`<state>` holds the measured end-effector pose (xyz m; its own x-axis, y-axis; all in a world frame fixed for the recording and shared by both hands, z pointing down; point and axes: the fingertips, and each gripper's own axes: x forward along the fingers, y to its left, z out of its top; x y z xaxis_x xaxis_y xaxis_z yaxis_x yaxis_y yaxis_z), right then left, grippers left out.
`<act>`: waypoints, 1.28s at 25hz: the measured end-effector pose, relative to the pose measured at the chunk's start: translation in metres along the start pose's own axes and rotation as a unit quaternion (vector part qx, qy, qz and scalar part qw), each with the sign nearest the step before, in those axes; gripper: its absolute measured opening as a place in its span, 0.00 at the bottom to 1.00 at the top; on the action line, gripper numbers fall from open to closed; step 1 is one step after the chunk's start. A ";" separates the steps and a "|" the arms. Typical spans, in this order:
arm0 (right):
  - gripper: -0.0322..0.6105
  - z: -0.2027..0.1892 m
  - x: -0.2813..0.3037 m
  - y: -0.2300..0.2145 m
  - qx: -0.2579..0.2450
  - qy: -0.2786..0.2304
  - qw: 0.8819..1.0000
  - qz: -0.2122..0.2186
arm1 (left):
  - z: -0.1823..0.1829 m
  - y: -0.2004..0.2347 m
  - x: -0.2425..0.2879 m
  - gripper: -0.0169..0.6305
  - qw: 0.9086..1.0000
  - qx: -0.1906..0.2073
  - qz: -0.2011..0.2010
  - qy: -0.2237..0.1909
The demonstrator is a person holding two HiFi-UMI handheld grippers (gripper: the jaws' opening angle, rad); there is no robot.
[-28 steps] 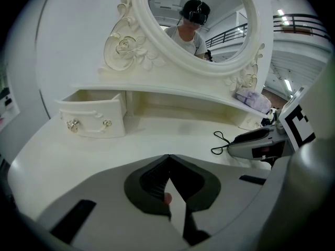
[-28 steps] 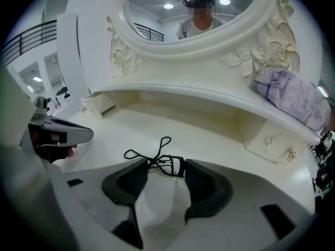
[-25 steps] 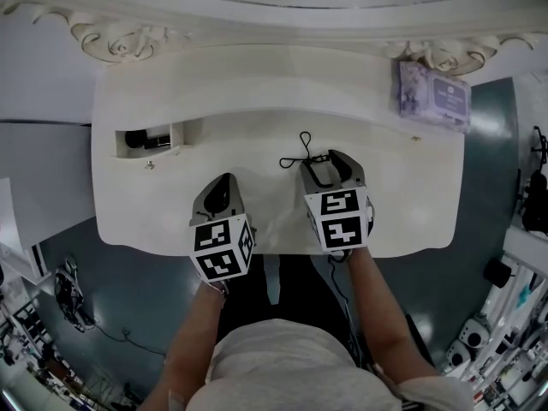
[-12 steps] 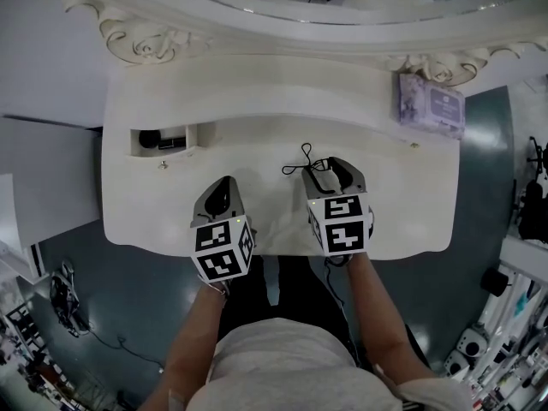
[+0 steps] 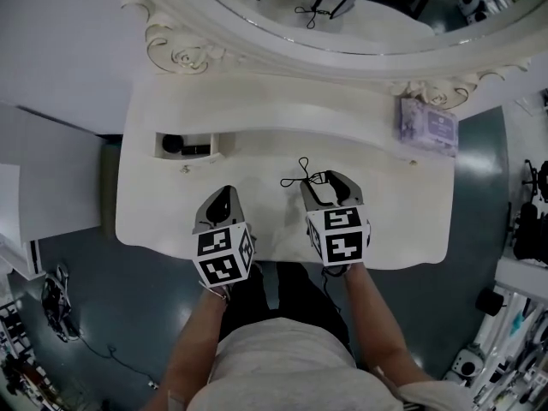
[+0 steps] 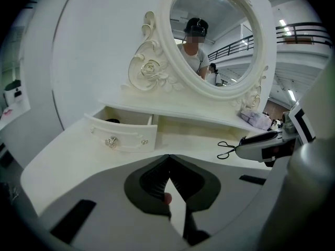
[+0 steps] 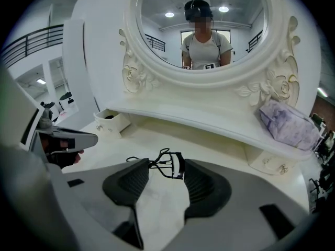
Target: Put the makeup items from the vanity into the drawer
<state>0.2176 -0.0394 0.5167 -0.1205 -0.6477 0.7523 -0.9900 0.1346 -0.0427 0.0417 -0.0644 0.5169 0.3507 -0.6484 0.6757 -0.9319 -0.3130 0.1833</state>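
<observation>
Looks like the carry step: right fingers (image 7: 127, 180) clamp the curler (image 7: 170, 169), left fingers (image 6: 152, 184) are together, empty. Next it needs to go over the open drawer (image 6: 123, 138), then release.

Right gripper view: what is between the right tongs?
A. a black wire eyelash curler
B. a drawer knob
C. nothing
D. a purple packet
A: the black wire eyelash curler is gripped across the gap of the right tongs.

Oval mirror in carved white frame (image 5: 360, 20) at twelve o'clock; lilac patterned soft packet (image 5: 427, 127) at two o'clock; dark teal floor (image 5: 94, 289) at eight.
</observation>
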 end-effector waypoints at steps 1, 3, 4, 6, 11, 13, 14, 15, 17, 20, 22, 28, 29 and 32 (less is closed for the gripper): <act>0.40 0.003 -0.001 0.003 -0.002 -0.002 1.000 0.001 | 0.002 0.003 -0.003 0.04 1.000 -0.001 0.001 -0.004; 0.40 0.008 -0.002 0.011 -0.007 -0.007 1.000 0.004 | 0.005 0.009 -0.008 0.04 1.000 -0.004 0.005 -0.013; 0.40 0.010 -0.003 0.015 -0.009 -0.008 1.000 0.006 | 0.006 0.012 -0.011 0.04 1.000 -0.006 0.007 -0.016; 0.40 0.014 -0.005 0.024 -0.013 -0.012 1.000 0.011 | 0.008 0.020 -0.017 0.04 1.000 -0.010 0.011 -0.022; 0.40 0.025 -0.006 0.048 -0.013 -0.018 0.999 0.029 | 0.013 0.038 -0.031 0.04 0.999 -0.015 0.021 -0.035; 0.40 0.028 -0.005 0.057 -0.013 -0.019 0.999 0.036 | 0.014 0.046 -0.036 0.04 0.999 -0.018 0.026 -0.040; 0.40 0.030 -0.004 0.062 -0.016 -0.020 0.999 0.039 | 0.015 0.049 -0.039 0.04 0.999 -0.019 0.028 -0.043; 0.40 0.032 -0.004 0.067 -0.019 -0.020 0.999 0.042 | 0.015 0.053 -0.043 0.04 0.998 -0.019 0.030 -0.045; 0.40 0.038 -0.003 0.079 -0.028 -0.023 0.998 0.048 | 0.016 0.062 -0.049 0.04 0.998 -0.021 0.035 -0.049; 0.40 0.050 -0.001 0.100 -0.044 -0.030 0.997 0.061 | 0.016 0.074 -0.058 0.04 0.997 -0.026 0.044 -0.055; 0.40 0.057 0.000 0.115 -0.054 -0.034 0.996 0.070 | 0.016 0.082 -0.064 0.04 0.997 -0.030 0.048 -0.059; 0.40 0.074 0.003 0.148 -0.082 -0.041 0.992 0.090 | 0.025 0.104 -0.076 0.04 0.994 -0.046 0.063 -0.078; 0.40 0.076 0.003 0.152 -0.087 -0.042 0.991 0.092 | 0.026 0.107 -0.078 0.04 0.993 -0.049 0.065 -0.081; 0.40 0.081 0.003 0.161 -0.098 -0.043 0.990 0.095 | 0.028 0.116 -0.084 0.04 0.992 -0.059 0.071 -0.090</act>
<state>0.0515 -0.0806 0.4589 -0.3179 -0.6565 0.6840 -0.9164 0.3979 -0.0439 -0.0936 -0.0658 0.4617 0.2164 -0.7964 0.5647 -0.9736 -0.1331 0.1853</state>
